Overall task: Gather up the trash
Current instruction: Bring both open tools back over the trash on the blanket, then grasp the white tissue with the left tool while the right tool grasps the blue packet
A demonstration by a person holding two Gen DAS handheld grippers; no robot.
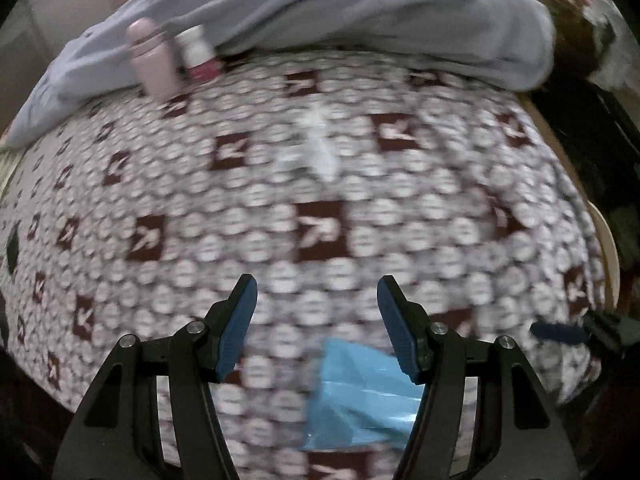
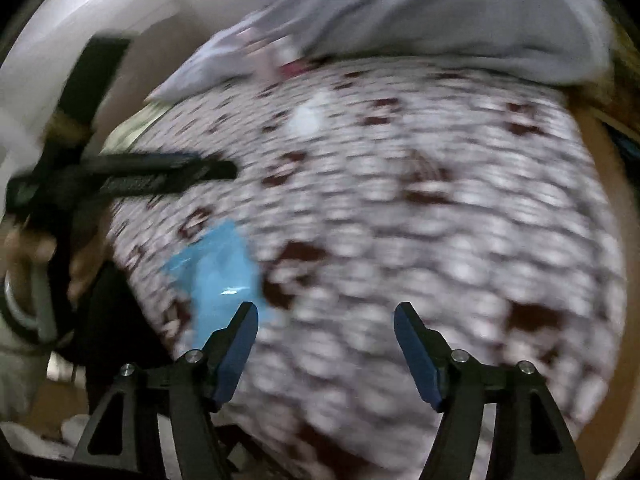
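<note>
A light blue plastic bag (image 1: pixel 360 392) lies on the patterned bedspread (image 1: pixel 240 208), under my left gripper (image 1: pixel 317 292) and close to its right finger; nothing is between the pads, and the gripper is open. The right wrist view shows the same bag (image 2: pixel 216 276) just left of my right gripper (image 2: pixel 326 316), which is open and empty. A small white crumpled piece of trash (image 1: pixel 320 148) lies farther up the bed, blurred, and shows as the white piece (image 2: pixel 308 116) in the right view. The left gripper (image 2: pixel 160 172) shows at the left, above the bag.
A pink bottle (image 1: pixel 152 60) and a white bottle with a pink label (image 1: pixel 198 54) stand at the far left against a grey quilt (image 1: pixel 360 12). The bed's wooden edge (image 1: pixel 560 152) runs down the right. A hand (image 2: pixel 84 264) shows at the left.
</note>
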